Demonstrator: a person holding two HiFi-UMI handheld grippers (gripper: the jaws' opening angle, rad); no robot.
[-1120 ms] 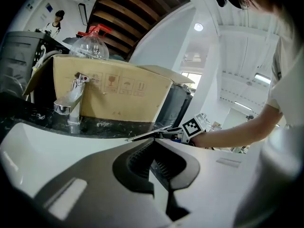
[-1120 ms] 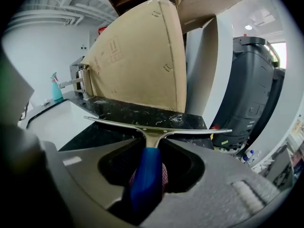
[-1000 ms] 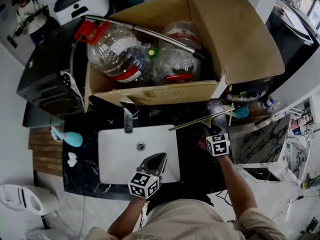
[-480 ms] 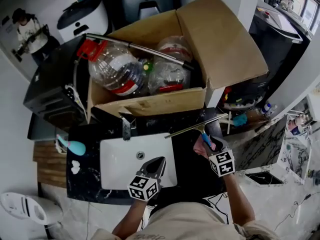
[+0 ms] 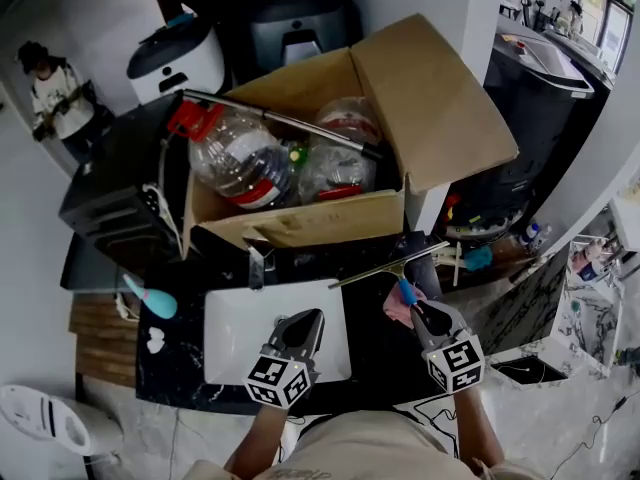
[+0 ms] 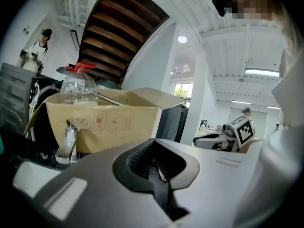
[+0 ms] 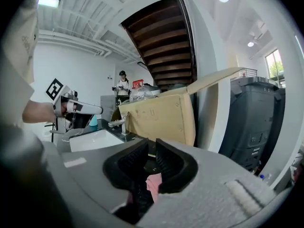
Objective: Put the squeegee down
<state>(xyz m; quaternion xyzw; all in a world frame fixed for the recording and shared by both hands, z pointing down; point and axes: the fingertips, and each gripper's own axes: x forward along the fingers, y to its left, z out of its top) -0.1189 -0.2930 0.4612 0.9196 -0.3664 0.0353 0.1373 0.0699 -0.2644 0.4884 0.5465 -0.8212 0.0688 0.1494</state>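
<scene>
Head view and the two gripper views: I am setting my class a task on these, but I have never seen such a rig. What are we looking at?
There is no robot: a person holds a two-jaw gripper in each hand. The head view comes from a camera on the person's head, looking down; the left gripper shows at its left, the right gripper at its right. The other two pictures come from a camera on each gripper, looking along its jaws. Below is a dark counter with a white sink and a faucet; behind stands a cardboard box of plastic bottles. The squeegee lies on the counter, its handle by a pink cloth. Neither gripper holds anything: the left jaws are together, the right slightly apart.
</scene>
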